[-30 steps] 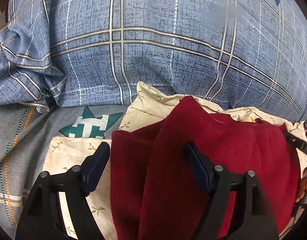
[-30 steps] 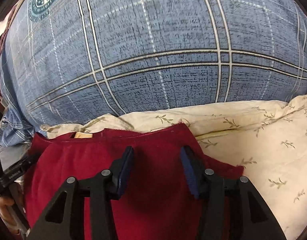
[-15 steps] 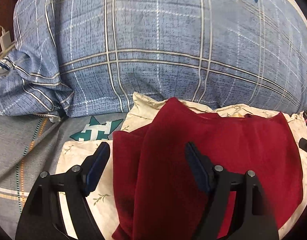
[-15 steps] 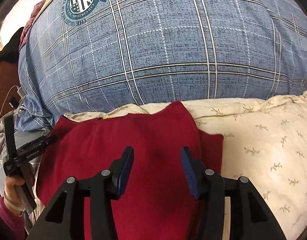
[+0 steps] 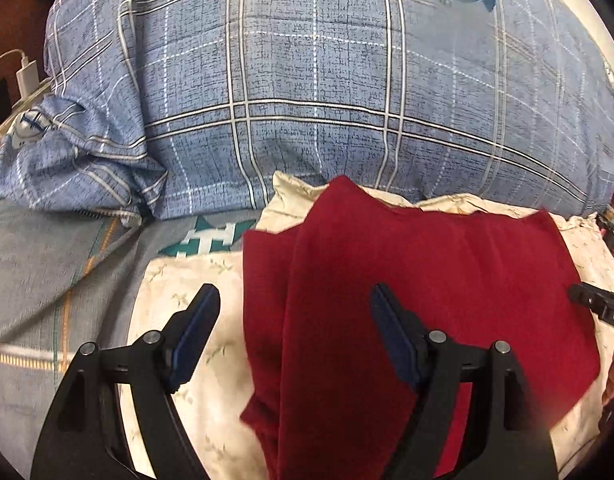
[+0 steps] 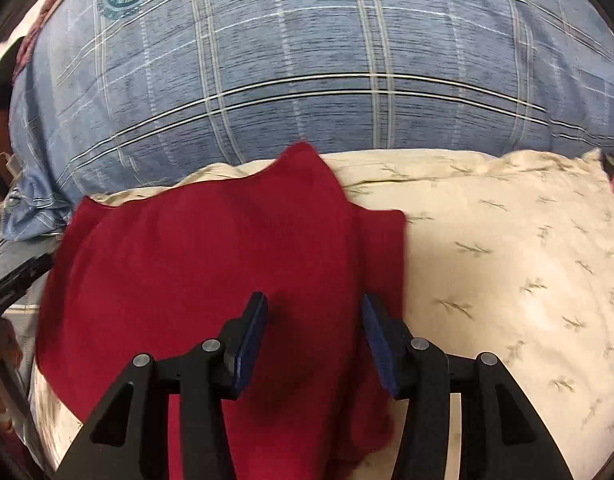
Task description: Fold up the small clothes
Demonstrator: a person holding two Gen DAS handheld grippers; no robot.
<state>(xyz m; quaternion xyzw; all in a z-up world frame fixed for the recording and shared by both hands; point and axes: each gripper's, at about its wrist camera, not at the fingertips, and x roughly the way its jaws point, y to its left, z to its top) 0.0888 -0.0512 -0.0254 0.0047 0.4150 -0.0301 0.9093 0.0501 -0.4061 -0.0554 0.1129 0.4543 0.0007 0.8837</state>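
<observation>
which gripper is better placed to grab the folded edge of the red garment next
Probably the right gripper: its open jaws sit right over the red garment's folded edge. The left gripper is also open, but straddles the garment's edge and the cream pillow.

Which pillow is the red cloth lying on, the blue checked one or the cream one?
The cream pillow with little leaves. The red cloth lies flat on it; the blue checked pillow sits behind.

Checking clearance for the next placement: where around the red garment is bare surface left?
Free: cream floral pillow right of the red garment, below the blue plaid pillow. A narrower cream strip lies on its other side. Crowded: the garment's middle.
</observation>
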